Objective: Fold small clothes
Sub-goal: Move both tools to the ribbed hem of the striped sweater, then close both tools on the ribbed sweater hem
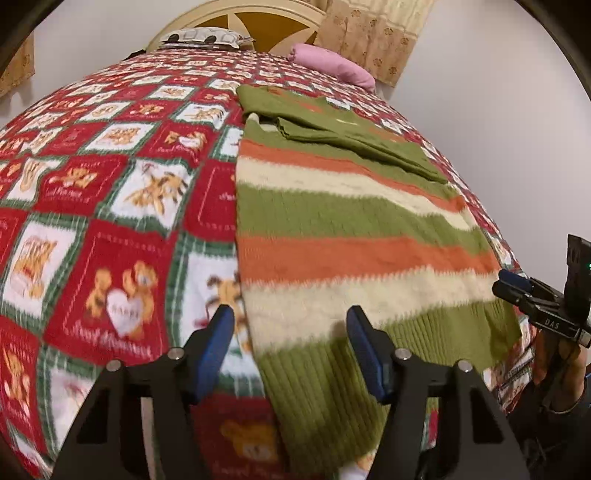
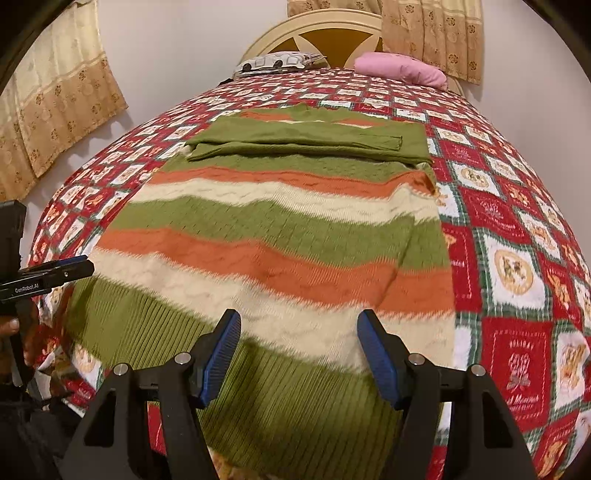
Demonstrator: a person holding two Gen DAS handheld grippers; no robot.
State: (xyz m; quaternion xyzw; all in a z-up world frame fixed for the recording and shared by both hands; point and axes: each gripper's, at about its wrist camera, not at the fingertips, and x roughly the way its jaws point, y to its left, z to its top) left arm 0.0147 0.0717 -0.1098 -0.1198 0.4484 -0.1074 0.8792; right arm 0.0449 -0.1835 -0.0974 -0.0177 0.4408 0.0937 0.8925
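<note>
A knitted sweater with green, orange and cream stripes (image 1: 343,229) lies flat on the bed, its green sleeves folded across the chest at the far end (image 2: 306,140). Its ribbed green hem (image 2: 258,398) points toward me. My left gripper (image 1: 290,321) is open and empty above the hem's left corner. My right gripper (image 2: 299,325) is open and empty above the hem's right part. The right gripper also shows at the right edge of the left wrist view (image 1: 513,284), and the left gripper at the left edge of the right wrist view (image 2: 81,266).
A red, green and white patchwork blanket with bear prints (image 1: 110,206) covers the bed. A pink pillow (image 2: 402,68) and a patterned pillow (image 2: 277,61) lie by the cream headboard (image 2: 317,26). Curtains (image 2: 55,99) hang on the walls.
</note>
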